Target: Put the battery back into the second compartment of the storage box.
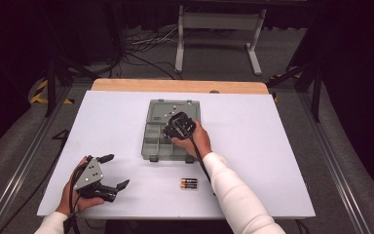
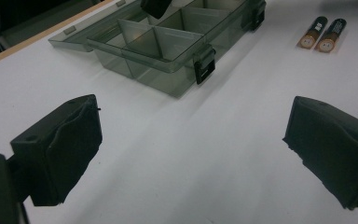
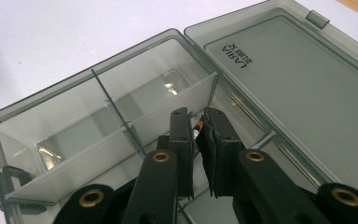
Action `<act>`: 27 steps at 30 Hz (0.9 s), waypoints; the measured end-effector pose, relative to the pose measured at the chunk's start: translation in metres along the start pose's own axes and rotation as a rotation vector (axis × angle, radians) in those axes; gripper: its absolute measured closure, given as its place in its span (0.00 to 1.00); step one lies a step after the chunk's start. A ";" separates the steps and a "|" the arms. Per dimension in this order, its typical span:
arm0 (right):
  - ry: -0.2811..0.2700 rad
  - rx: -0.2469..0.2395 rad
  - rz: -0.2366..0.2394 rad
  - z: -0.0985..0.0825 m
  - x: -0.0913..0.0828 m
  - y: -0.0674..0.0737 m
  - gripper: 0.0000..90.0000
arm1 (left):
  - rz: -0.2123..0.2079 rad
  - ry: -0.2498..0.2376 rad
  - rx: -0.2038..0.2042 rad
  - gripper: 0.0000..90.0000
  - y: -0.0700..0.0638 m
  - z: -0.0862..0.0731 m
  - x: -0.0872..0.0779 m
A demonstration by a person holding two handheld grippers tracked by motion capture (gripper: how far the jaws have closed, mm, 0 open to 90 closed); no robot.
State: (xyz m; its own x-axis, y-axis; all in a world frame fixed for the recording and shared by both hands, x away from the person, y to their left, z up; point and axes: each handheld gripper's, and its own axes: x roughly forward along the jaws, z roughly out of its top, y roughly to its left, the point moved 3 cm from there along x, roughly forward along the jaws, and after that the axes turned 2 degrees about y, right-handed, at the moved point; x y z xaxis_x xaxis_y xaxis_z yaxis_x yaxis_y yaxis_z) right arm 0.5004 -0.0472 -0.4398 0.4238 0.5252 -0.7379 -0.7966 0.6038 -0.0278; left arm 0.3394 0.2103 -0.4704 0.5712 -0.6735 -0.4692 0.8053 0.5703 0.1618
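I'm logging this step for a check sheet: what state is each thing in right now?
Organizer box: open, lid laid back flat on the table.
Right gripper: over a box compartment, jaws shut on a battery.
Left gripper: open, holding nothing, near the table's front edge.
Two batteries: lying side by side on the table, untouched.

High view: fixed above the near edge, facing forward and down over the whole white bench [image 1: 253, 146]. Left gripper view: low over the bench, looking across it at the compartment box [image 2: 168, 44] and batteries [image 2: 321, 35], both also in the high view. Right gripper view: very close, angled down into the same box.
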 end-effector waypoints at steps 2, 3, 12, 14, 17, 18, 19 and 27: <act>-0.009 -0.005 -0.007 -0.001 -0.001 0.000 0.91 | 0.000 0.000 0.000 0.04 0.000 0.000 0.000; -0.009 -0.005 -0.007 -0.001 -0.001 0.000 0.91 | 0.000 0.000 0.000 0.05 0.000 0.000 0.000; -0.088 -0.061 -0.003 -0.003 -0.019 0.004 0.91 | 0.002 0.004 0.000 0.04 0.000 0.000 0.000; -0.103 -0.077 -0.001 -0.004 -0.024 0.004 0.91 | 0.004 0.003 0.001 0.04 0.000 0.000 0.000; -0.119 -0.086 -0.008 -0.005 -0.030 0.004 0.91 | 0.005 0.003 -0.001 0.05 0.000 0.000 0.000; -0.123 -0.092 -0.014 -0.005 -0.032 0.004 0.91 | 0.006 0.004 -0.001 0.04 0.000 0.000 0.000; -0.126 -0.093 -0.015 -0.006 -0.034 0.004 0.90 | 0.004 0.006 0.001 0.04 0.000 0.000 0.000; -0.172 -0.117 -0.016 -0.010 -0.052 0.004 0.89 | 0.006 0.008 0.001 0.05 0.000 0.000 0.000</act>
State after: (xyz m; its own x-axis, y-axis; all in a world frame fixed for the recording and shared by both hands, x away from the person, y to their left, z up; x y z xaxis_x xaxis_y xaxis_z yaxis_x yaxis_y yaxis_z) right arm 0.4706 -0.0783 -0.4083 0.4960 0.6167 -0.6113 -0.8295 0.5446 -0.1236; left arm 0.3395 0.2101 -0.4704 0.5744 -0.6665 -0.4752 0.8022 0.5738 0.1650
